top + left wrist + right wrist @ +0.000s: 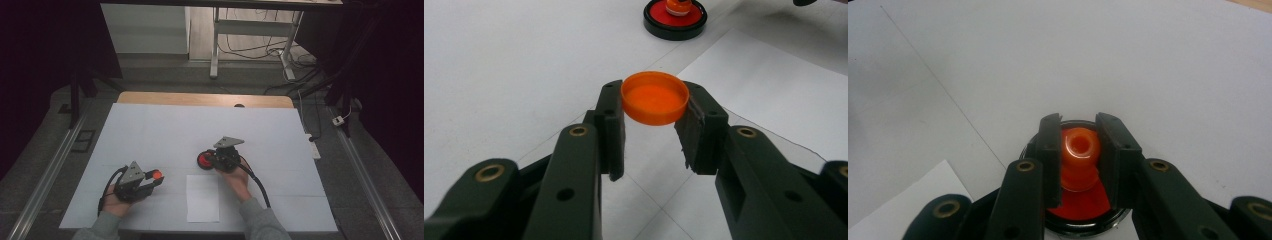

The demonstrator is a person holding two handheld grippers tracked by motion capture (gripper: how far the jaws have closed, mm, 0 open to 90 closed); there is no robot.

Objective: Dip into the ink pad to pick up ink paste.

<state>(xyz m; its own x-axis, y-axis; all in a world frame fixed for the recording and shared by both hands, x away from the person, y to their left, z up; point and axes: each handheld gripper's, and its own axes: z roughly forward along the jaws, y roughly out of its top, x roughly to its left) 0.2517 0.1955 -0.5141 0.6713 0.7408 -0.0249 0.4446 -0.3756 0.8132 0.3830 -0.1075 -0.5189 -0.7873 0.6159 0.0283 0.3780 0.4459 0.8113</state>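
Observation:
An orange cap hangs open side up between the pads of my left gripper, which is shut on it; from above the orange cap shows at the tip of the left gripper, near the table's front left. My right gripper is shut on the orange spout of a round container with a red top and black rim. In the high view that container sits on the table at the tip of the right gripper. The left gripper view has the container farther off.
A white sheet of paper lies near the front edge between the two hands. The table is covered in white, with a wooden strip at its far edge. Desk legs and cables stand on the floor beyond.

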